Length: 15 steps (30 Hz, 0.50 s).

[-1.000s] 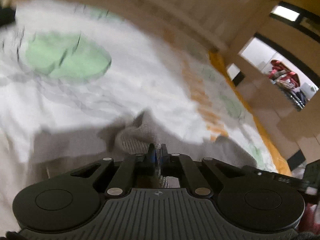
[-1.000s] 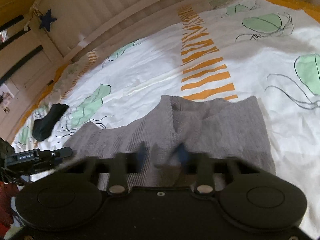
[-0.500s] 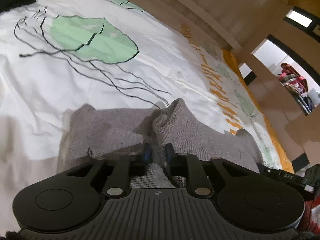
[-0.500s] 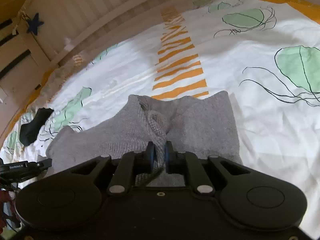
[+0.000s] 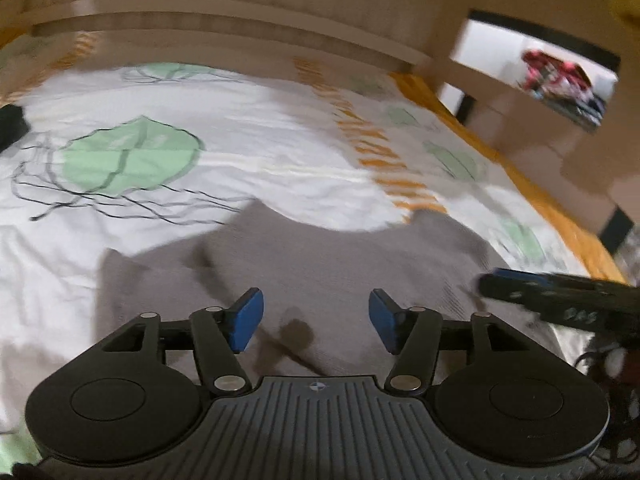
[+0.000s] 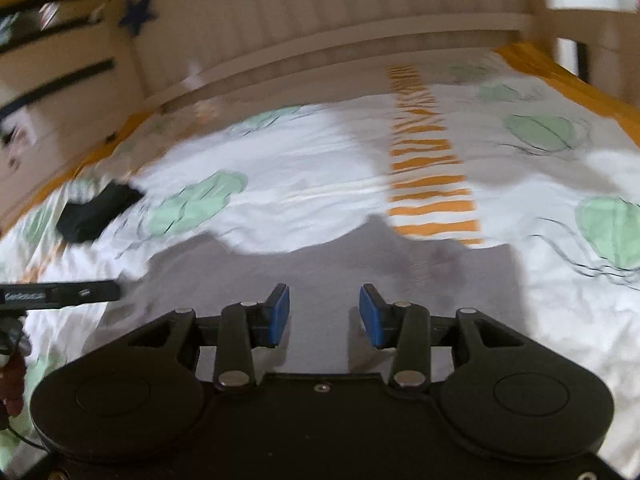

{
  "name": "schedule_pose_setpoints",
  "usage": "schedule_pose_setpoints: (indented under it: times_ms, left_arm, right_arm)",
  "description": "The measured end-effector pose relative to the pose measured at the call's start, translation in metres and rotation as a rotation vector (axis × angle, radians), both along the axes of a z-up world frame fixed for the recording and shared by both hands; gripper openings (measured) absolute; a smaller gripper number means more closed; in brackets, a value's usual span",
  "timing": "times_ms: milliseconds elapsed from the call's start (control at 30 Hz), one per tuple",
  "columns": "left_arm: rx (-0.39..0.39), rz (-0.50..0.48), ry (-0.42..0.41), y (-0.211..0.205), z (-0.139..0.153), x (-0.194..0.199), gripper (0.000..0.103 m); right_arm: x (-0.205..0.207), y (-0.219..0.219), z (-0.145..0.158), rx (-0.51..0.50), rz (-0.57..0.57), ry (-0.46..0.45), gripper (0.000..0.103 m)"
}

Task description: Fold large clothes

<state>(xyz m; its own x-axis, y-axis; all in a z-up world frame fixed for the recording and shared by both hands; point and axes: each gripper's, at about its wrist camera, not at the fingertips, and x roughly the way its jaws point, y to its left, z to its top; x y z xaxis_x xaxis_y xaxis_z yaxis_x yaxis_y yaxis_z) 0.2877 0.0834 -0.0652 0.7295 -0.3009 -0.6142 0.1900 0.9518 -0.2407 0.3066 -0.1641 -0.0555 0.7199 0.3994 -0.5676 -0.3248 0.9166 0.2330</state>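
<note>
Grey knitted garment lies flat on white leaf-print bedsheet. Left gripper, right gripper: fingers apart, empty. Next fold: grab matching edges, lift evenly.

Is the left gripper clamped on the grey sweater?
No, the left gripper has its jaws spread wide, with the grey sweater lying flat beneath them.

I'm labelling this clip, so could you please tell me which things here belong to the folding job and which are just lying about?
Part of the job:
- grey sweater, lying on the bed cover
- left gripper, open above it
- right gripper, open above it

Just lying about:
- black cloth farther up the bed
- blue star on the wall
- clothes pile in the background
</note>
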Motion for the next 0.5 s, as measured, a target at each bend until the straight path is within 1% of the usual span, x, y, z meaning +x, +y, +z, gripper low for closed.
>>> schedule_pose_setpoints:
  times_ms: [67,100,200,233,300,367,433,500]
  left_arm:
    - [0.018,-0.015,0.010,-0.012,-0.011,0.000,0.057]
    - [0.042,-0.020,0.015,-0.017,-0.016,0.000,0.057]
    - [0.147,-0.047,0.058,-0.030,-0.039,-0.003,0.057]
    - [0.169,-0.055,0.056,-0.031,-0.046,-0.005,0.058]
    - [0.219,-0.072,0.000,-0.034,-0.053,-0.015,0.062]
    - [0.257,-0.076,-0.019,-0.039,-0.057,-0.020,0.068]
    - [0.275,-0.068,-0.035,-0.045,-0.059,-0.024,0.072]
    - [0.276,-0.060,-0.044,-0.048,-0.061,-0.026,0.076]
  right_arm:
    - [-0.006,0.017,-0.005,-0.051,0.032,-0.002,0.051]
    - [-0.009,0.025,-0.009,-0.083,0.041,0.001,0.051]
    - [-0.013,0.038,-0.025,-0.172,0.041,0.038,0.051]
    - [-0.014,0.040,-0.031,-0.200,0.039,0.059,0.052]
    - [-0.017,0.041,-0.041,-0.232,0.041,0.074,0.053]
    - [-0.024,0.043,-0.047,-0.255,0.044,0.053,0.056]
    - [-0.030,0.047,-0.052,-0.271,0.051,0.033,0.064]
    - [-0.035,0.052,-0.057,-0.288,0.054,0.000,0.068]
